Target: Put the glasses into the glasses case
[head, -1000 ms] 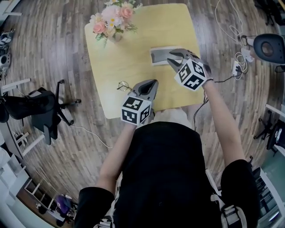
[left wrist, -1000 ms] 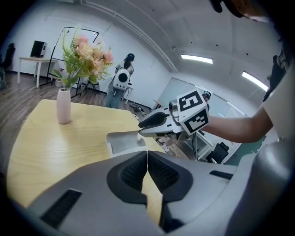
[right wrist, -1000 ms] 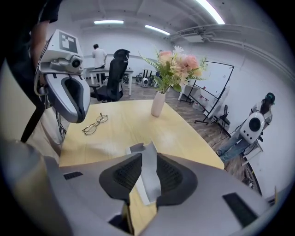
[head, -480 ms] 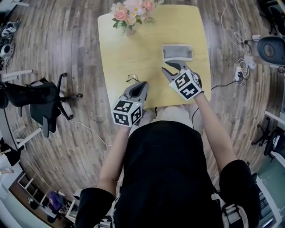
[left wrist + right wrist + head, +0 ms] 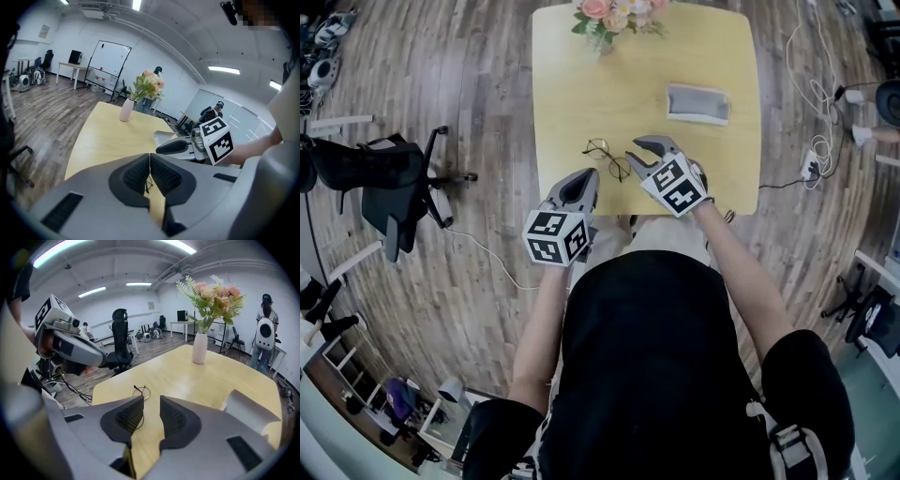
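Since the glasses [image 5: 607, 157] lie flat on the counter [image 5: 572, 94] and nothing holds them, I judge that the step in hand is to pick them up.

In the head view, the right tongs [image 5: 649, 147] hover just beside the glasses, on their right. The left tongs [image 5: 581, 183] are near the glasses, on the person's side. The glasses case [image 5: 697, 103] lies well apart from the glasses, farther off and to the right, and it seems to be open.

In the left gripper view, the left tongs [image 5: 149, 157] are closed, pad against pad, with nothing between them. They must open first if they are to steady the frame.

In the right gripper view, the right tongs [image 5: 150, 401] stand partly open and empty. The glasses [image 5: 140, 392] lie just beyond their left pad. It would be good to bring the tongs a little toward the glasses, so that the thin wire rim or bridge comes between the pads. Then go low to the counter and close gently, because such a frame slips and bends easily.
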Demonstrator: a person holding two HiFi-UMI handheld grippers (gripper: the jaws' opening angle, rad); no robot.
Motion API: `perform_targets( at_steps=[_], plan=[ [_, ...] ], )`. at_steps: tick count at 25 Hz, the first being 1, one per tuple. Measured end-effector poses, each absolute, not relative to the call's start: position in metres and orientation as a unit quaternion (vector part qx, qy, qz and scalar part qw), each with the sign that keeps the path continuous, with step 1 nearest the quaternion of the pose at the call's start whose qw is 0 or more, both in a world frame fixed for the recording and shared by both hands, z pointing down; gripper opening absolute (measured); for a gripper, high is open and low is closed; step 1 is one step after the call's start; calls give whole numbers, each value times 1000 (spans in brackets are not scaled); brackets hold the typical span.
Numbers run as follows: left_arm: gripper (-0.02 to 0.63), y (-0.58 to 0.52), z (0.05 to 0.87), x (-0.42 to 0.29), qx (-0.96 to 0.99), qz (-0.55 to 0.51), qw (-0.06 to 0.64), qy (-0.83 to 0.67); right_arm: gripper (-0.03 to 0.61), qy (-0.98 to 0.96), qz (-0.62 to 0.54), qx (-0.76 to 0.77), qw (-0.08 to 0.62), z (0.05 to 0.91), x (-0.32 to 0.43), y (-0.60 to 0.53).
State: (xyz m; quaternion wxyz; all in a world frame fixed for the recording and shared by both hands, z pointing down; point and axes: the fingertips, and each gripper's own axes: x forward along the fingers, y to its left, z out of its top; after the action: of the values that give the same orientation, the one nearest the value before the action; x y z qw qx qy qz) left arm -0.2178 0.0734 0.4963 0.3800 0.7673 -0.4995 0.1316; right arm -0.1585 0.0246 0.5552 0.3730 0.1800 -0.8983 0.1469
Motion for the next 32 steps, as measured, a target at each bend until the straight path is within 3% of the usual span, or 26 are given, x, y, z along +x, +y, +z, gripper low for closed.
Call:
perform_targets(
  at_steps=[19, 32],
  plan=[
    [23, 105, 515, -264, 717, 113, 404, -556, 121, -888, 155, 147, 408, 621, -219, 55],
    [23, 118, 516, -271, 708, 108, 410, -565, 26, -876, 152, 170, 424, 633, -219, 54]
  ],
)
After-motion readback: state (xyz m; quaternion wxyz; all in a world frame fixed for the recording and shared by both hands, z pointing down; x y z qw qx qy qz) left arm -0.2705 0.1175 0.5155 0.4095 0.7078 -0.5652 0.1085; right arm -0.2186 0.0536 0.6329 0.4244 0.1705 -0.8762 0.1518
